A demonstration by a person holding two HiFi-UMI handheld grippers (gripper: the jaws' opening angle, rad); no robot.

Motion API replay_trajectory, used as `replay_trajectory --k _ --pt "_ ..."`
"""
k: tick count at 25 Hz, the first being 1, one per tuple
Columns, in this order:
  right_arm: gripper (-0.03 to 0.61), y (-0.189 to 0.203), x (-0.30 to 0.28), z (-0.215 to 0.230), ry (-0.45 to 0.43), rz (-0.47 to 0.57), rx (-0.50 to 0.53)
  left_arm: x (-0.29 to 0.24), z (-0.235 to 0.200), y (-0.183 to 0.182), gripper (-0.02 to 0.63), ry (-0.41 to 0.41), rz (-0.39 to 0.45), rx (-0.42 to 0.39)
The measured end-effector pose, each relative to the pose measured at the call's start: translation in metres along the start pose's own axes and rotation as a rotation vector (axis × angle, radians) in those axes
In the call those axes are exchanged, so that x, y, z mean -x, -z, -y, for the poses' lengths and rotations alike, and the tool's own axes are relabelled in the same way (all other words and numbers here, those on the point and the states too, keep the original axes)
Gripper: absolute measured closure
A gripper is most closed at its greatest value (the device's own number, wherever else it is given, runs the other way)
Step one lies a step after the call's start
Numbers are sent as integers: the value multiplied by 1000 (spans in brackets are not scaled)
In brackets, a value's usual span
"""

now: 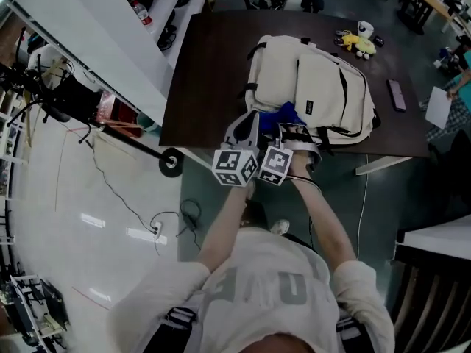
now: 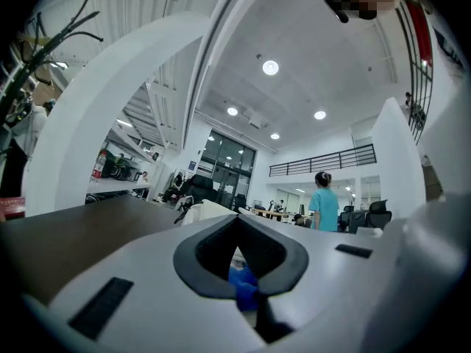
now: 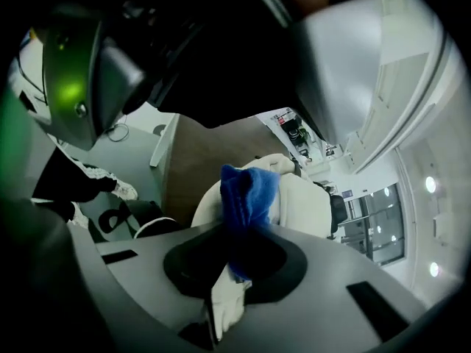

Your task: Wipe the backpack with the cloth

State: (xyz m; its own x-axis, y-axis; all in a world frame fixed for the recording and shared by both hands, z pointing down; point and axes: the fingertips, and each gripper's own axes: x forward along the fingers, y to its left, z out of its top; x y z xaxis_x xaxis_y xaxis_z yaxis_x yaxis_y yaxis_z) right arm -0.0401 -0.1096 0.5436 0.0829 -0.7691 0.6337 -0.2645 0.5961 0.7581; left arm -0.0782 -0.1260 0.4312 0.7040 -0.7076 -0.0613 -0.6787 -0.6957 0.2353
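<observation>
Both tongs meet over the near edge of the bag. The left gripper (image 2: 241, 262) has its jaws drawn together with a scrap of blue nipped at their throat. The right gripper (image 3: 239, 259) is clamped on the cloth (image 3: 249, 188), which stands up from its jaws as a bunched blue wad. In the head view the cloth sits at the backpack's 7 o'clock corner. The cream backpack (image 1: 324, 87) lies flat on the dark table (image 1: 213, 65), filling it from centre towards 3 o'clock, with its lower end close to the table's 6 o'clock edge. A pale strip also shows low in the right jaws; I cannot tell whether it belongs to the cloth or is bag fabric. If it is bag fabric, a stroke would likely drag the bag rather than wipe it. With both tongs on the cloth, nothing pins the bag, so a pull towards 6 o'clock could slide it off the edge. The black straps (image 1: 346, 87) could snag a jaw tip, and so small a wad may let hard tips scrape the fabric.
</observation>
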Motion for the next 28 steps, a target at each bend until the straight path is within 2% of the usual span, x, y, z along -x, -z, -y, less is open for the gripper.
replay_trajectory --k 5,8,10,12,16,21,24,26,28 --pt "537 -5 14 -13 -5 29 12 18 6 0 609 -24 10 -4" --pt "537 -6 23 -23 -37 60 20 20 10 -5 609 -32 23 -5" --pt "537 -8 31 -16 -41 99 -5 18 12 -11 609 -31 39 -12" --pt "537 -6 42 12 12 137 -52 12 10 -18 609 -35 60 -13" --pt "537 9 64 101 153 179 -141 -7 15 -26 609 -23 72 -13" --pt "537 58 58 209 249 137 -244 -42 31 -30 609 23 68 -30" --pt "537 90 32 245 243 70 -297 -64 44 -27 609 65 59 -19" --pt "536 102 8 240 183 44 -349 -75 57 -18 609 102 43 -16" --pt "536 105 -19 222 129 29 -338 -89 67 -5 609 134 9 -32"
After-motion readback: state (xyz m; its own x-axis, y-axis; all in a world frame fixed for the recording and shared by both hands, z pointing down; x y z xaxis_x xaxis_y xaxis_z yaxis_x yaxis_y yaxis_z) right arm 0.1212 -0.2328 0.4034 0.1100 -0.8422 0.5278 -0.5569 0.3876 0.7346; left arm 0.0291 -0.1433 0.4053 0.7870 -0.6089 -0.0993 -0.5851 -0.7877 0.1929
